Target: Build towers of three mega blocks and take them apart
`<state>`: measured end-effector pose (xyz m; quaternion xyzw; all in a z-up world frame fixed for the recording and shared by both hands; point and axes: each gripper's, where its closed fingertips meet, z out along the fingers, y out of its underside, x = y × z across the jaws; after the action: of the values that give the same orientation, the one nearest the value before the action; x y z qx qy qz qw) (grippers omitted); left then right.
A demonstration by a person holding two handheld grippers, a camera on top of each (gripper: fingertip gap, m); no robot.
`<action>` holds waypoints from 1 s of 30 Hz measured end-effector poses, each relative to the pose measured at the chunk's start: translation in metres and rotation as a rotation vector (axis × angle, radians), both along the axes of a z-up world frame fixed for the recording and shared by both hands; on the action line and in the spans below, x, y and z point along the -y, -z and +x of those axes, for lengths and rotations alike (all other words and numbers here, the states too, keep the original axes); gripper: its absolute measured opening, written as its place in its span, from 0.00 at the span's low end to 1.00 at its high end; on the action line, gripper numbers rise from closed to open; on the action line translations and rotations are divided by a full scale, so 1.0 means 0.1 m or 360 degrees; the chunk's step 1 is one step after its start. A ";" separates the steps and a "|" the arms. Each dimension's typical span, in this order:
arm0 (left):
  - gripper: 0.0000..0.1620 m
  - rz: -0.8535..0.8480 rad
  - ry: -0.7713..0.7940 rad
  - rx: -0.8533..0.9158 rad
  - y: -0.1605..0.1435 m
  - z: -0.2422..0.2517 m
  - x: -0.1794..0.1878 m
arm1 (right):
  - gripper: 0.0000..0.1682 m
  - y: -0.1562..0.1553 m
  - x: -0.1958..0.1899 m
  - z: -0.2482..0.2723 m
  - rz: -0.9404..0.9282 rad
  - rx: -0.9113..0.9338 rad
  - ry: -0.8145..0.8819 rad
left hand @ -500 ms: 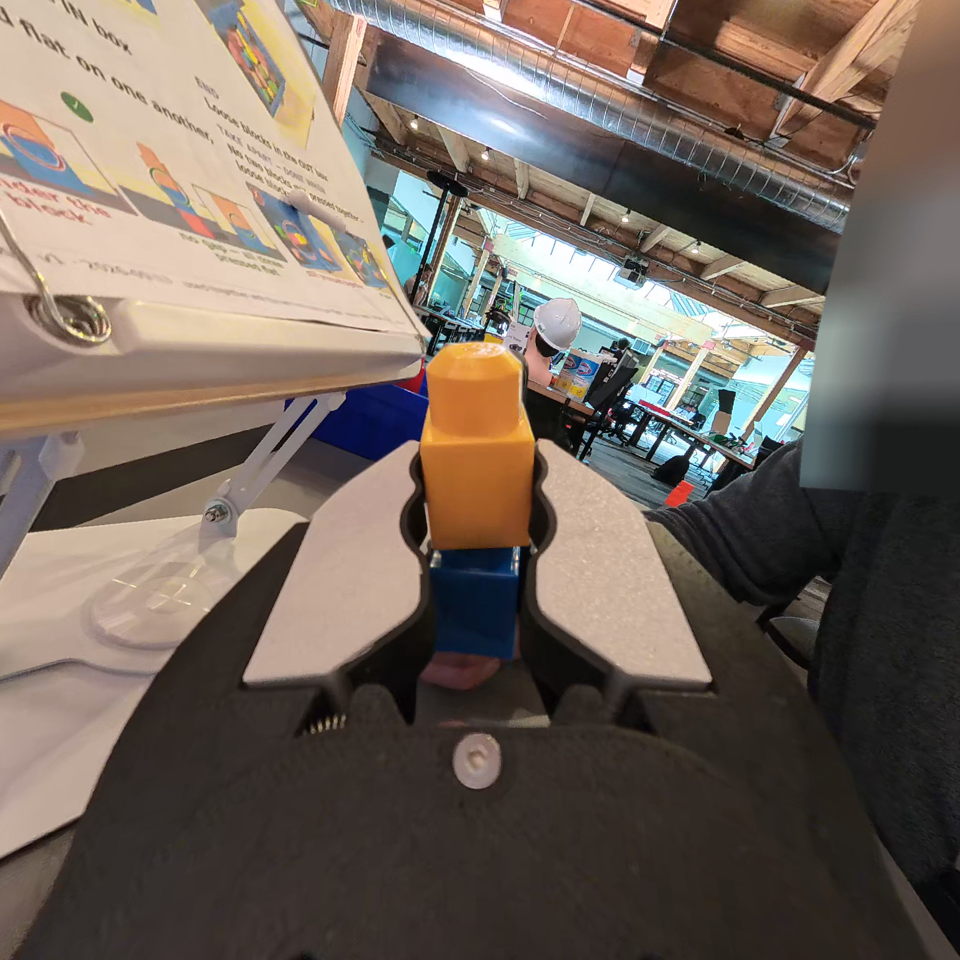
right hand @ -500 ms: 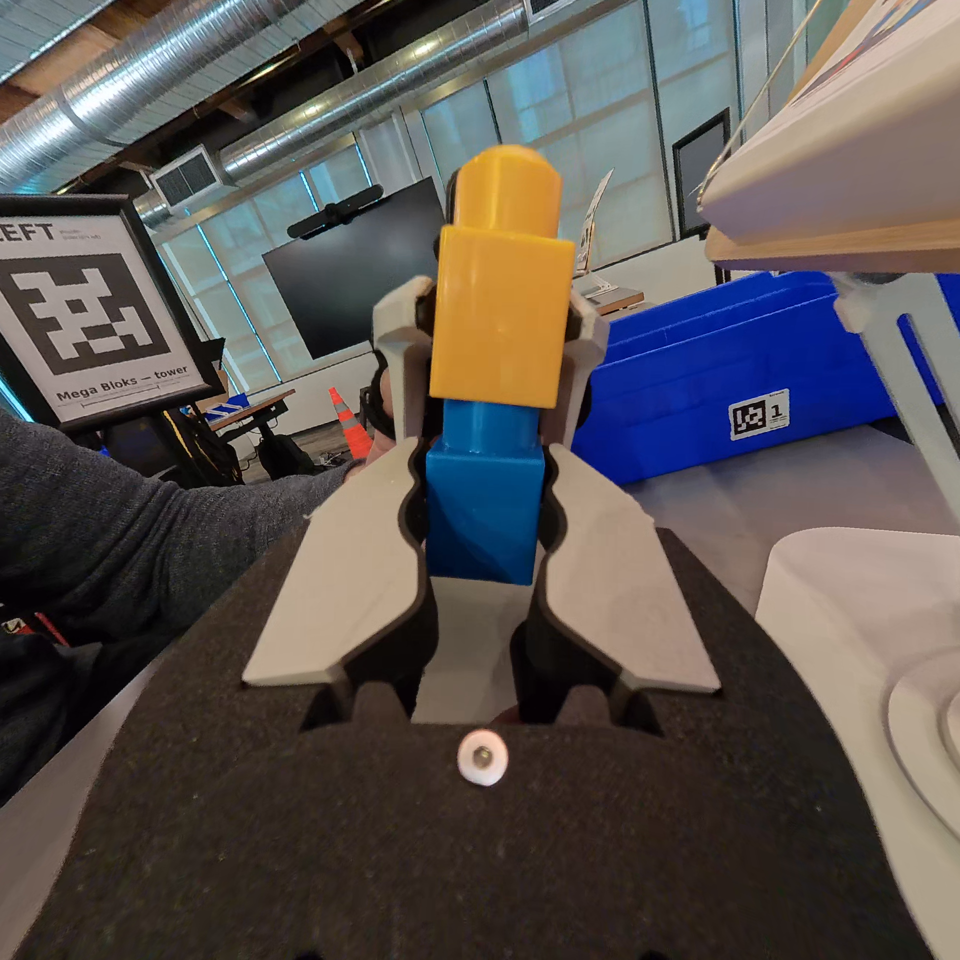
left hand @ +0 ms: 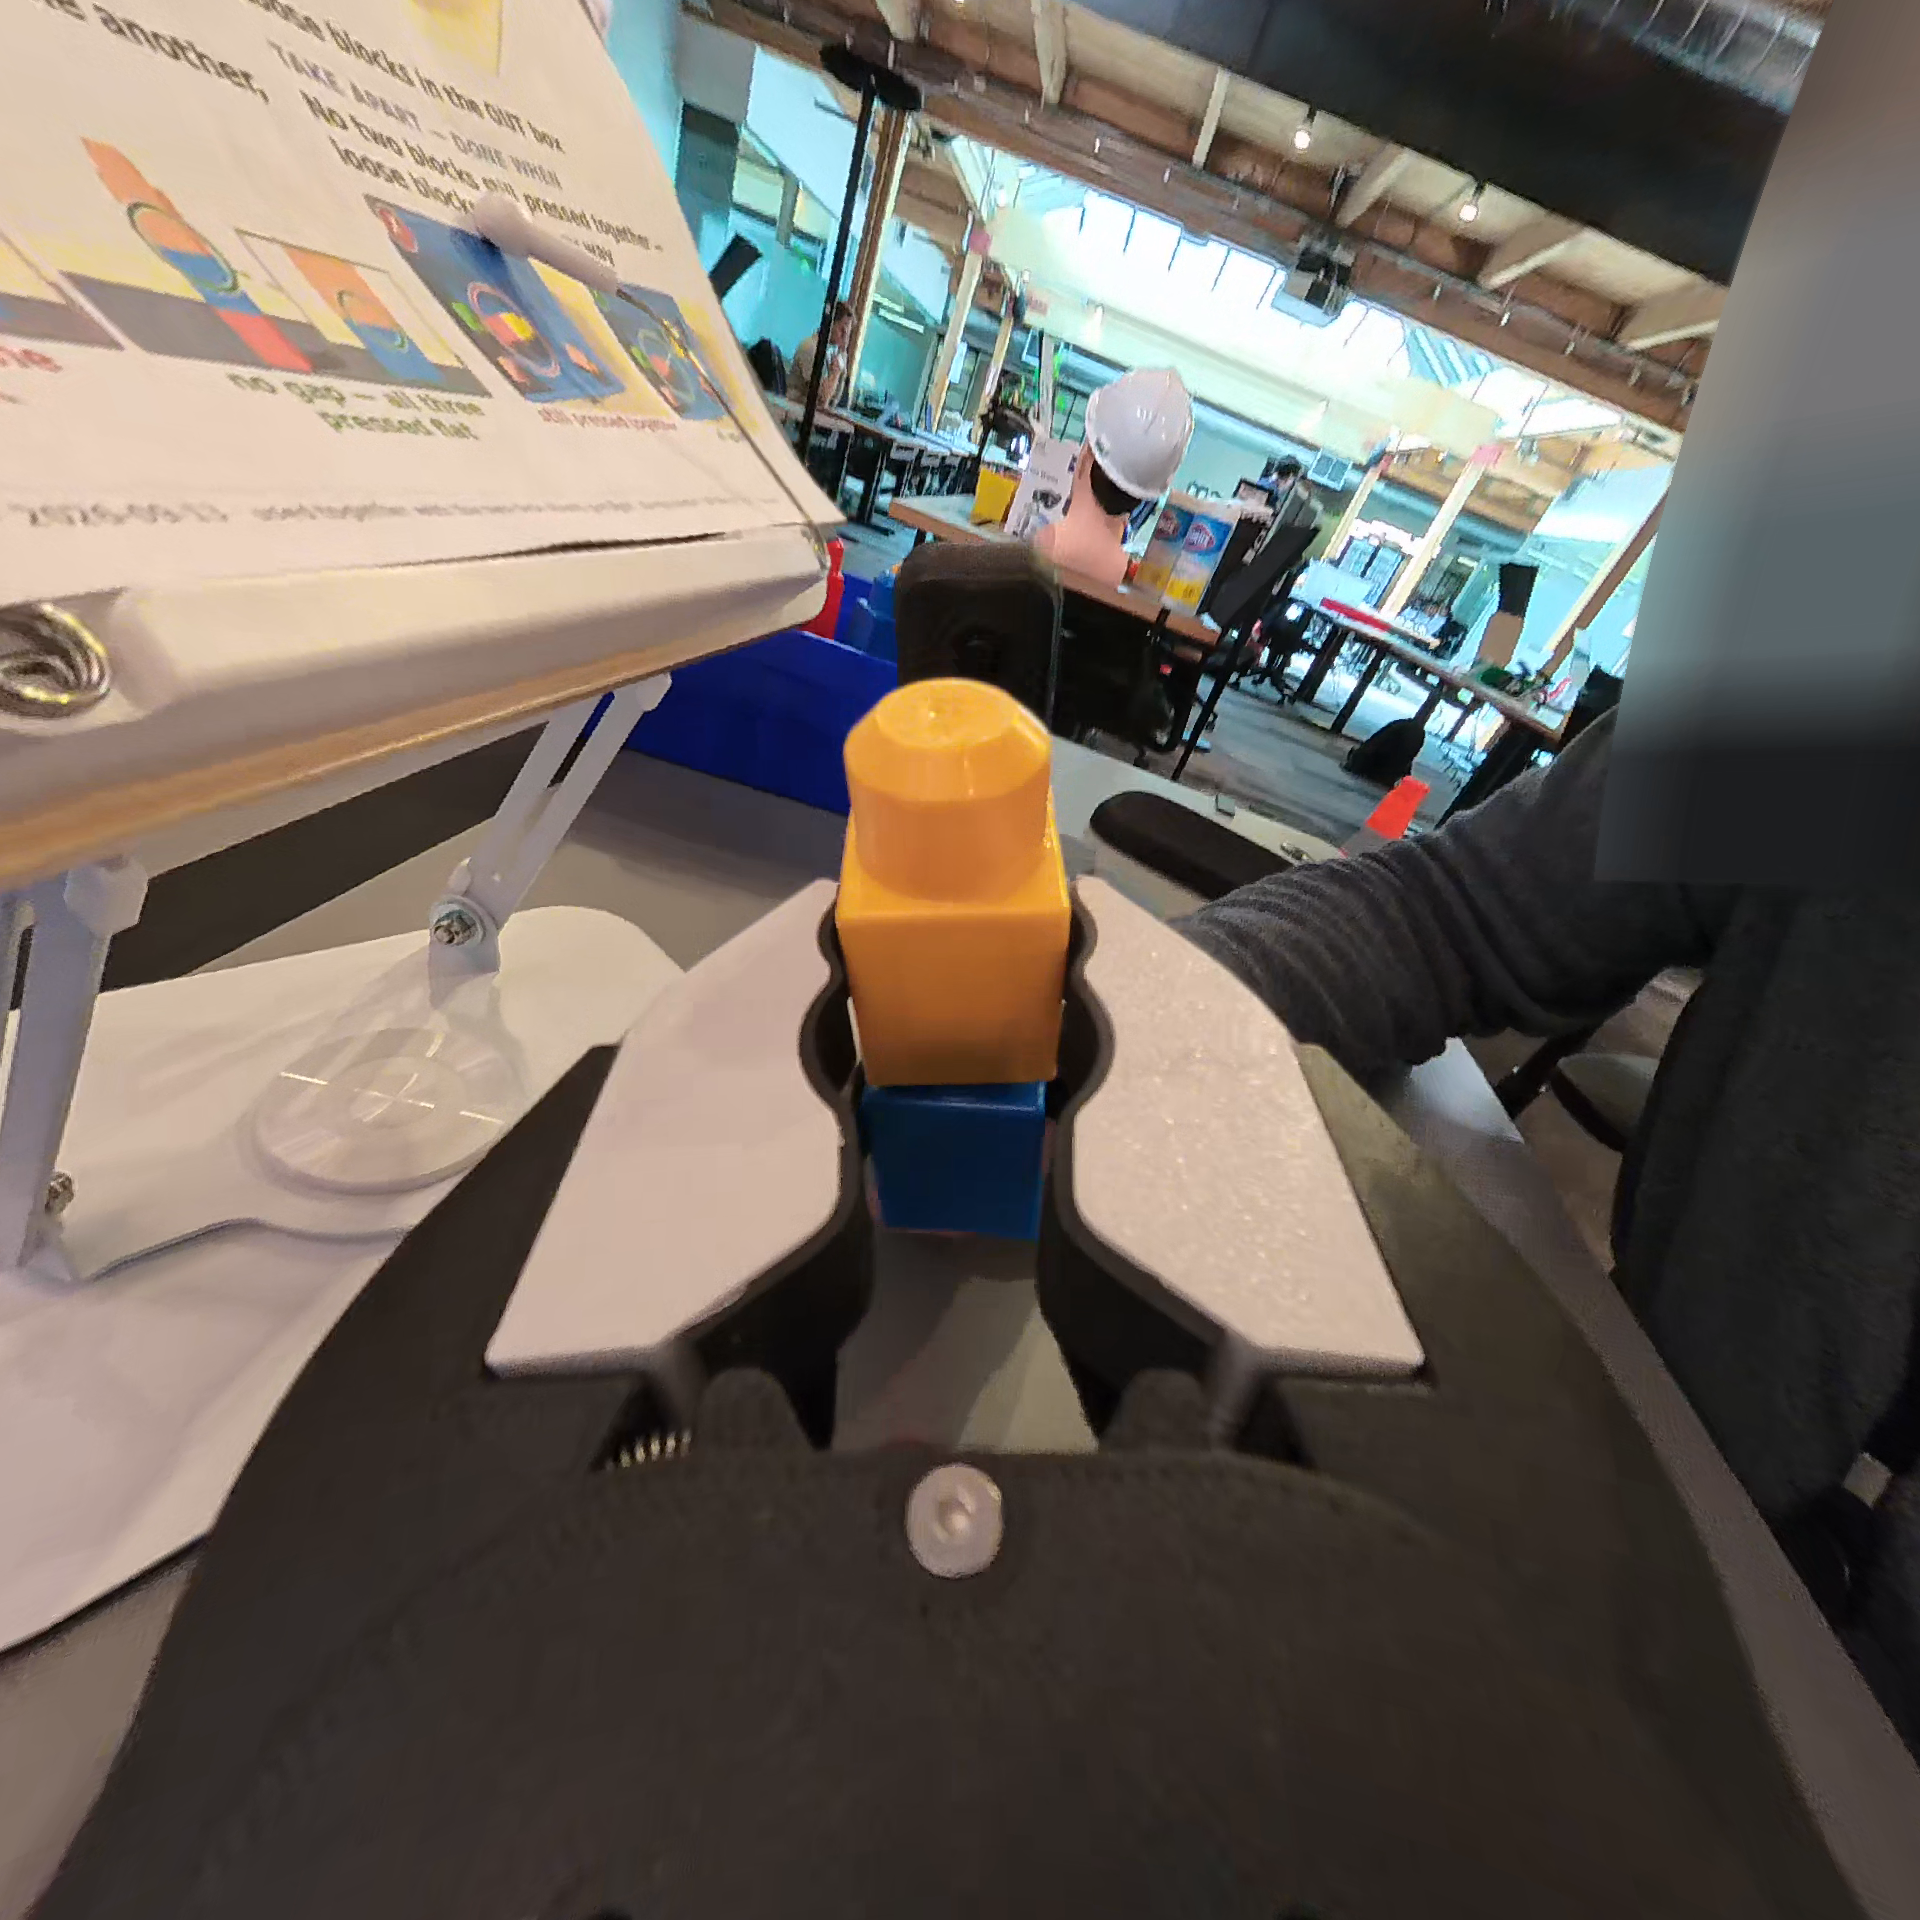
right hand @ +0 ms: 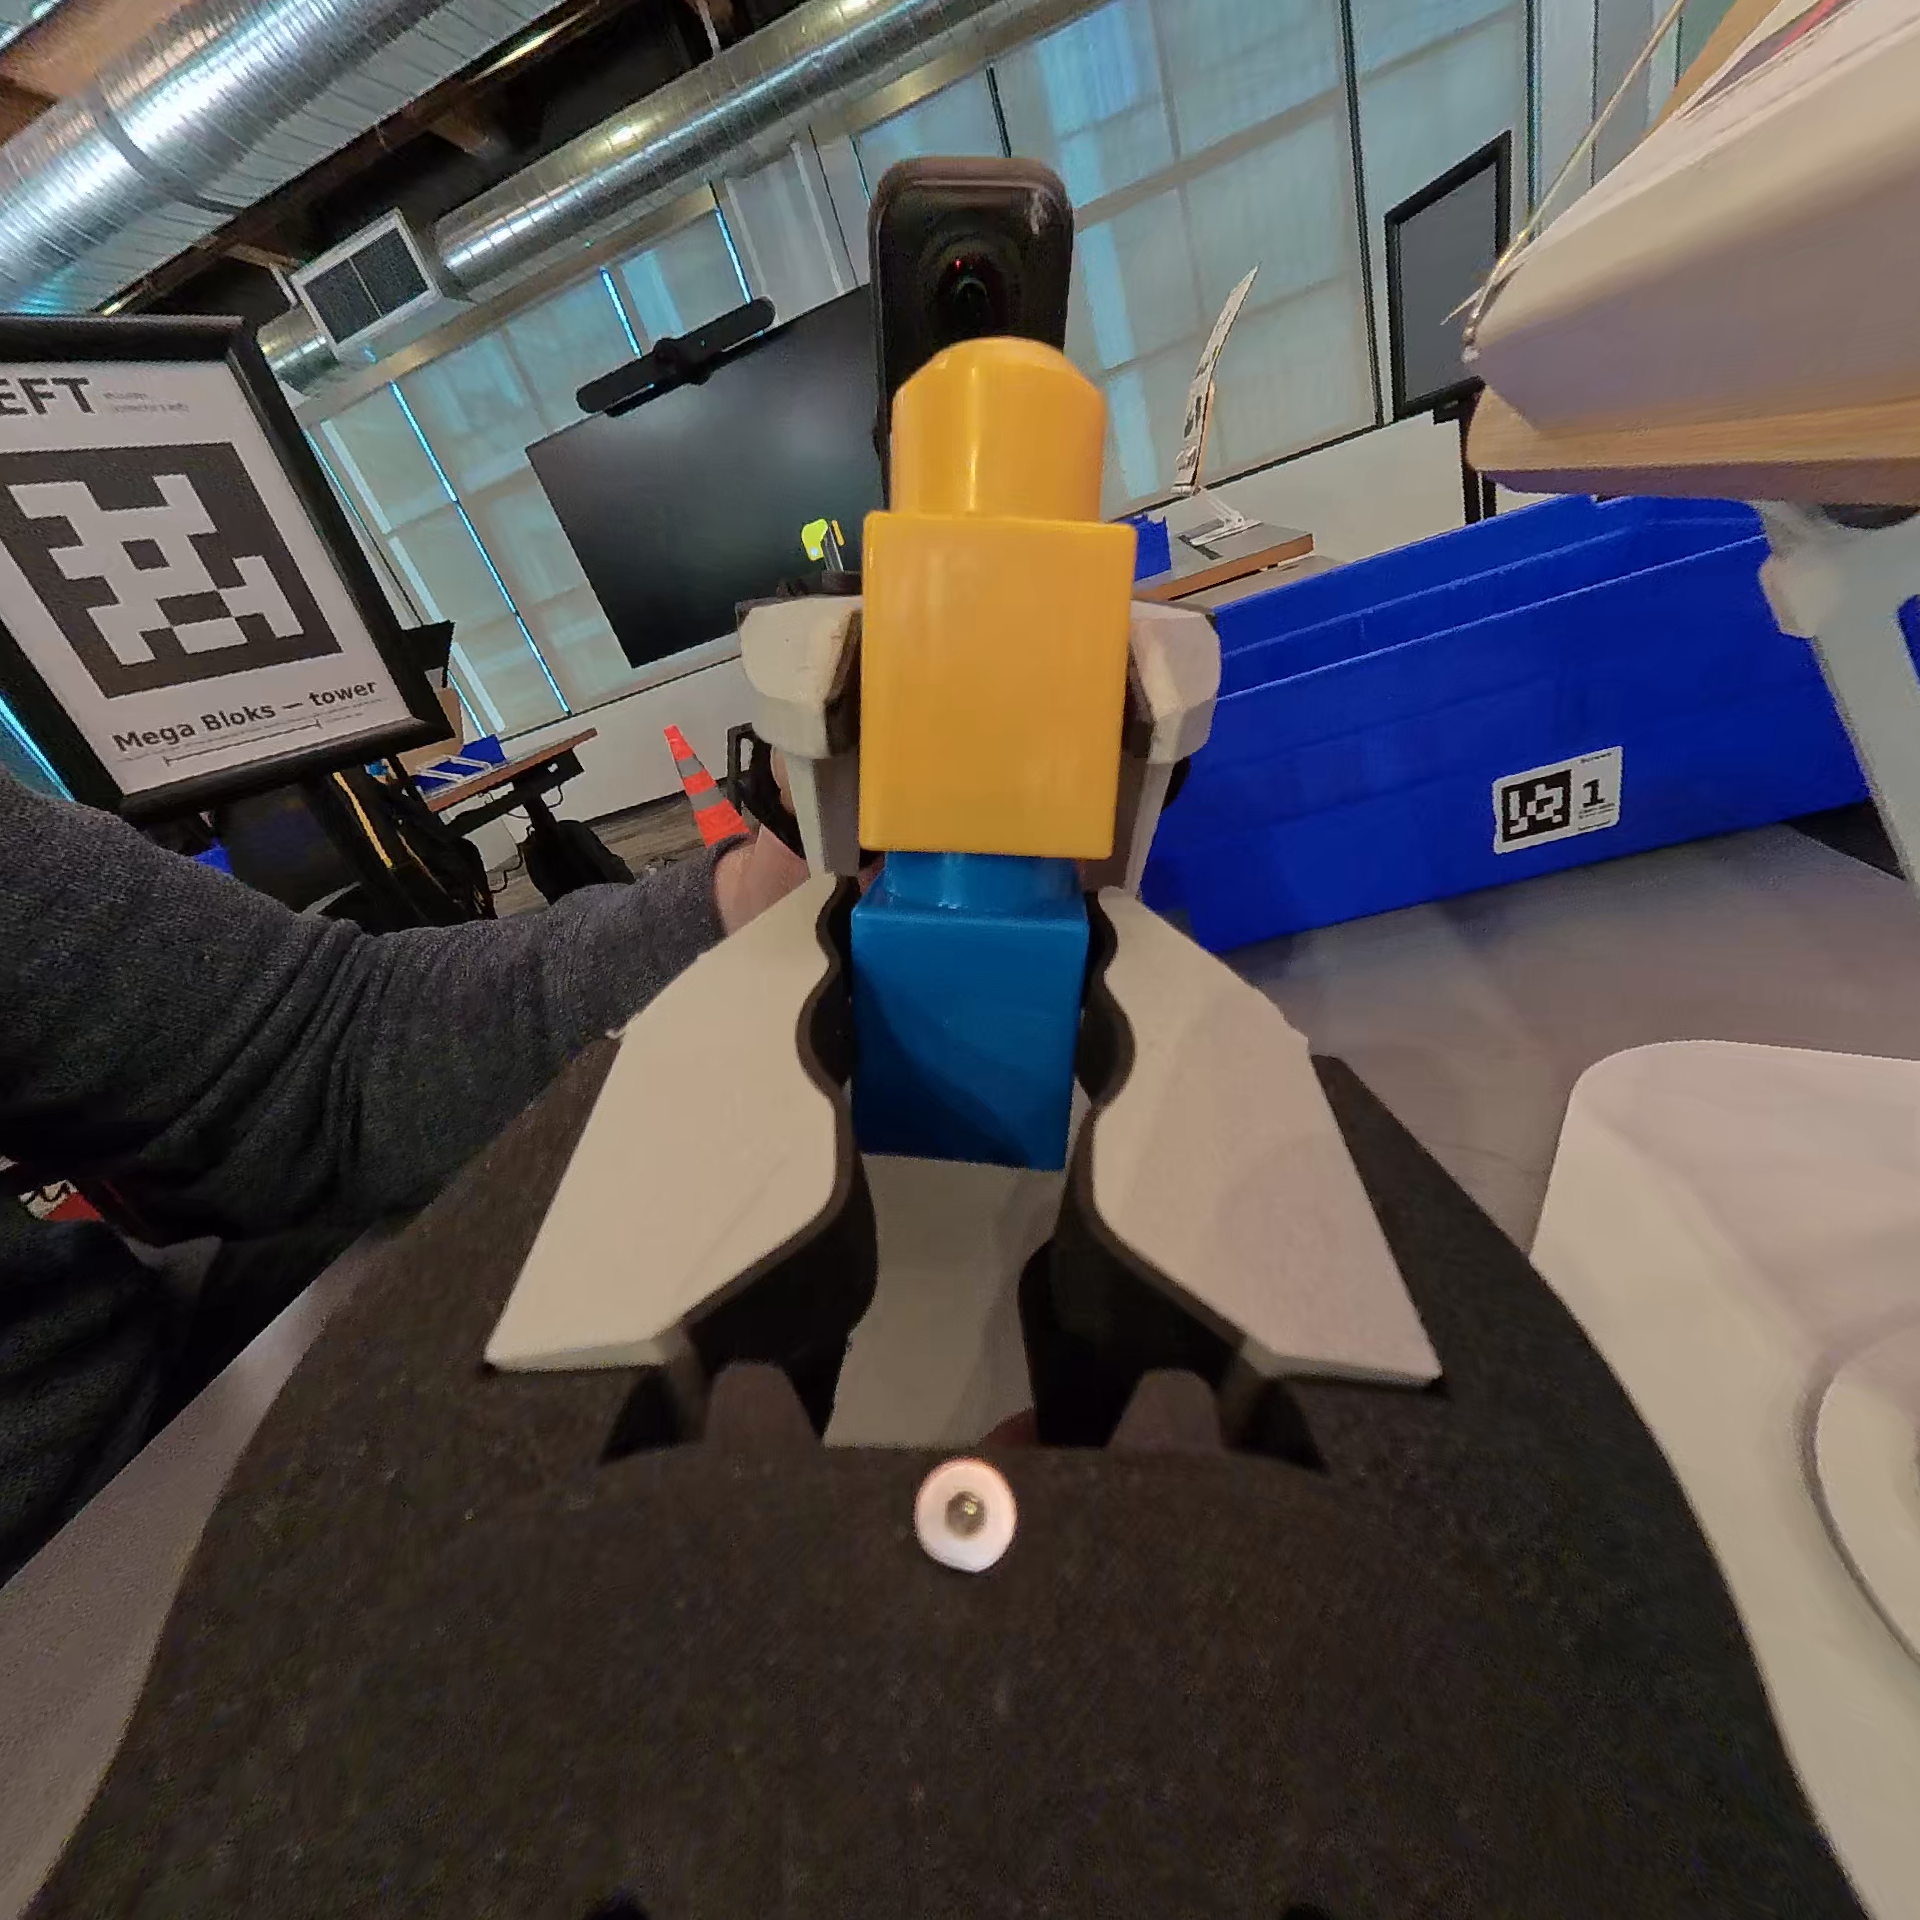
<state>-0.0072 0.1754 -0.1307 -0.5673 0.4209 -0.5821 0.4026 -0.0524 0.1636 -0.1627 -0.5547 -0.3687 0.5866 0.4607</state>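
Two-block stack, axis upright, gripped from opposite sides.
Left gripper [left hand: 951, 997] clamps orange block [left hand: 951, 982]; right gripper [right hand: 961, 1023] clamps blue block [right hand: 961, 1039] directly beneath; separation looks axial.

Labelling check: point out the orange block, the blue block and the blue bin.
orange block [right hand: 995, 686], right wrist view, front face of its body.
blue block [right hand: 961, 1039], right wrist view, front face between the jaws.
blue bin [right hand: 1455, 727], right wrist view, its near side wall.

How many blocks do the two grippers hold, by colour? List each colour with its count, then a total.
Yellow-orange block: 1, in the left gripper
Blue block: 1, in the right gripper
Total: 2
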 end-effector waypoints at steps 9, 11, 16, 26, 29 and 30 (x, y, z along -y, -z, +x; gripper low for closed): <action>0.23 0.0092 0.0043 -0.0220 0.08 -0.07 0.07 | 0.23 0.04 0.07 -0.05 0.0013 0.0058 -0.0068; 0.22 0.0125 0.0049 -0.0287 0.10 -0.09 0.09 | 0.23 0.05 0.08 -0.07 0.0021 0.0079 -0.0084; 0.22 0.0194 0.0077 -0.0400 0.14 -0.13 0.15 | 0.23 0.08 0.14 -0.10 0.0047 0.0118 -0.0132; 0.22 0.0150 0.0163 -0.0400 0.18 -0.16 0.22 | 0.23 0.10 0.19 -0.12 0.0068 0.0148 -0.0171; 0.22 0.0130 0.0170 -0.0359 0.19 -0.15 0.21 | 0.23 0.09 0.18 -0.11 0.0062 0.0139 -0.0163; 0.22 0.0131 0.0164 -0.0348 0.19 -0.14 0.21 | 0.23 0.09 0.17 -0.11 0.0058 0.0134 -0.0159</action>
<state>-0.0215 0.1546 -0.1493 -0.5880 0.5144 -0.5190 0.3468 -0.0632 0.1464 -0.1716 -0.5514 -0.4255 0.5782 0.4250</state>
